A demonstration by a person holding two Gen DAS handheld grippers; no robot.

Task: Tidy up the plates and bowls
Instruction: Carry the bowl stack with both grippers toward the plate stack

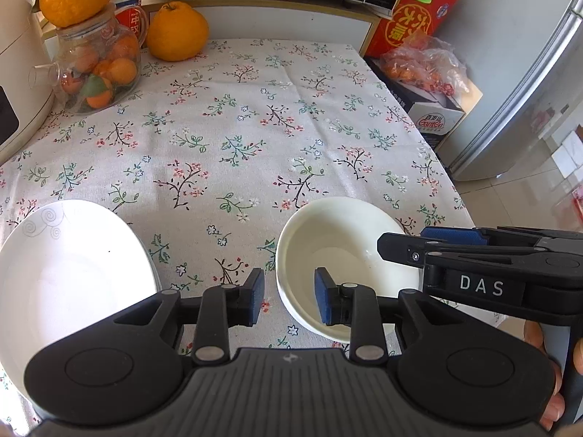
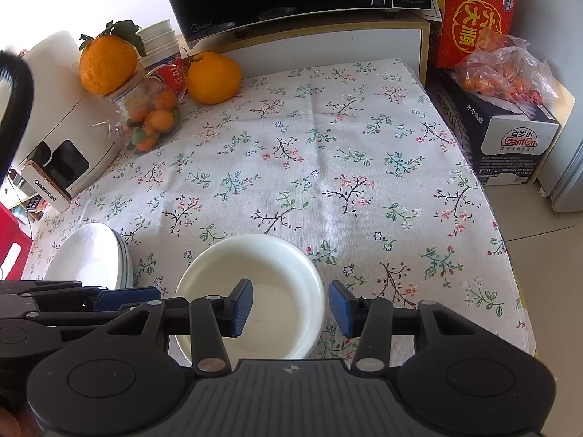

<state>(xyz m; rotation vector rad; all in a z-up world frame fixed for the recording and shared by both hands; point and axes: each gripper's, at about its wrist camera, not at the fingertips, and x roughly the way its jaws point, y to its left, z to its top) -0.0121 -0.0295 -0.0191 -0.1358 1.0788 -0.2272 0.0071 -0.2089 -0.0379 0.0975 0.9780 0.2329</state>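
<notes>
Floral tablecloth (image 2: 328, 138), microwave behind. White bowl (image 2: 255, 291) at lower centre; left gripper (image 1: 289, 300) and right gripper (image 2: 289, 307) each straddle its rim, pads spread, not pressing. Stacked plates (image 2: 91, 258) at lower left, near the bowl.

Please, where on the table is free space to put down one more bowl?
The middle of the tablecloth is bare, between the fruit jar, the bowl and the right edge. Crowded: back-left corner with jar and orange; near-left with the plates.
</notes>
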